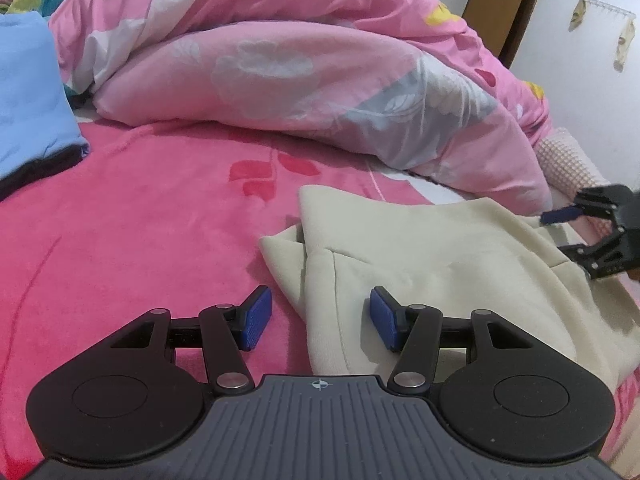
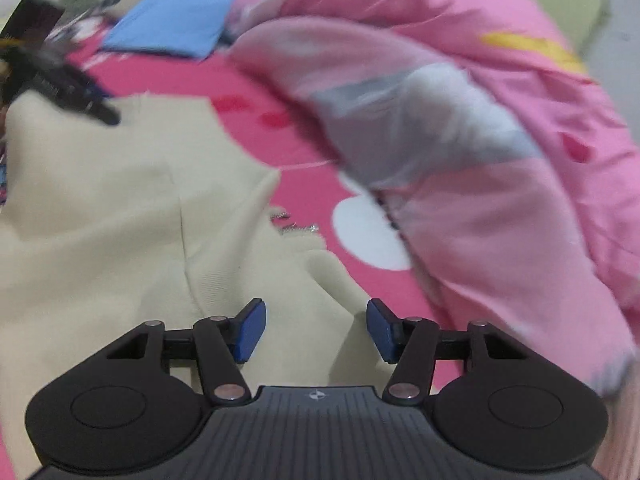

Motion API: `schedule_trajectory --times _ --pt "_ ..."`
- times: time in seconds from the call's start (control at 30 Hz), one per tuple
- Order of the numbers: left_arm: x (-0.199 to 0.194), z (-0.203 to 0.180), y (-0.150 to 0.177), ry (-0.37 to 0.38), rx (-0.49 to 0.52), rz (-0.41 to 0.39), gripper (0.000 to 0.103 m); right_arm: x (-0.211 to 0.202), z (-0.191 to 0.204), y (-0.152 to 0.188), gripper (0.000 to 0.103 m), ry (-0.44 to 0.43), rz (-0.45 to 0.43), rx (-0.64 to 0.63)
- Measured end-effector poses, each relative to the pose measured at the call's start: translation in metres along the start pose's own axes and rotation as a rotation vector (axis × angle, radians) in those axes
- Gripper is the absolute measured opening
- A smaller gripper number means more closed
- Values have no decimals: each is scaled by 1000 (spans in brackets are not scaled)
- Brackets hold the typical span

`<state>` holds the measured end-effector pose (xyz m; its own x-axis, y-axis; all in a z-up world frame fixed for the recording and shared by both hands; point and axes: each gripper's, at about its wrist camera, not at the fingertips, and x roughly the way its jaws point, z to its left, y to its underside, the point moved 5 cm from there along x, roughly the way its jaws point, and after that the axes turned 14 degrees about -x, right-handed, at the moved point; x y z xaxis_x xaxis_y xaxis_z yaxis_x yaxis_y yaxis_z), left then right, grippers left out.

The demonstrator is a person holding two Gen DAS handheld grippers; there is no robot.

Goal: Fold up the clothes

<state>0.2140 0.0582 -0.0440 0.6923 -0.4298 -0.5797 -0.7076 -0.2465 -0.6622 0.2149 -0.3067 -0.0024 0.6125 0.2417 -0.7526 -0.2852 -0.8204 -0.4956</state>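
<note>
A cream garment point(image 1: 440, 256) lies folded over on the pink bed sheet point(image 1: 140, 220). In the left wrist view my left gripper point(image 1: 320, 320) hovers open over the garment's left edge, nothing between its blue pads. My right gripper point(image 1: 560, 232) shows at the far right of that view, open above the garment's far side. In the blurred right wrist view my right gripper point(image 2: 316, 328) is open above the cream garment point(image 2: 120, 220), holding nothing. The left gripper point(image 2: 80, 96) appears there at upper left over the cloth.
A bunched pink floral duvet point(image 1: 300, 68) fills the back of the bed. A folded blue cloth point(image 1: 32, 92) lies on dark fabric at the left. A wooden headboard point(image 1: 504, 4) and a white wall stand at the back right. Small metal bits point(image 2: 296, 226) lie beside the garment's edge.
</note>
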Motion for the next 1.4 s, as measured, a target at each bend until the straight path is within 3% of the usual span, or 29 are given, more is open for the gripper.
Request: schedule_trajectory --times 0.17,0.23,0.3,0.4,0.67,0.87,1.0,1.17,1.27,1.4 --pt "2 0 -1 -3 1 5 54 15 -22 14 54 -153 39 133" --pt "2 1 -2 -1 1 5 54 14 -20 18 44 -172 36 171" --pt "2 1 -2 2 0 3 54 10 -15 20 16 -153 27 186" --pt "2 -1 -2 1 6 -3 54 1 -13 21 3 -68 7 190" --pt "1 -5 -5 8 19 -15 54 -25 -31 18 2 150 -42 200" --pt "3 -7 -4 3 25 -13 54 14 -25 41 4 238 41 252" --pt "4 -6 -5 0 19 -1 54 -11 -40 52 27 330 -8 408" --pt "5 -5 -4 -3 7 6 54 -95 -71 93 27 428 -117 719" --pt "6 -5 -4 -10 0 6 55 -114 -63 105 28 344 -206 812" --pt "7 -3 -4 -15 -33 9 57 -94 -41 113 30 120 -262 894"
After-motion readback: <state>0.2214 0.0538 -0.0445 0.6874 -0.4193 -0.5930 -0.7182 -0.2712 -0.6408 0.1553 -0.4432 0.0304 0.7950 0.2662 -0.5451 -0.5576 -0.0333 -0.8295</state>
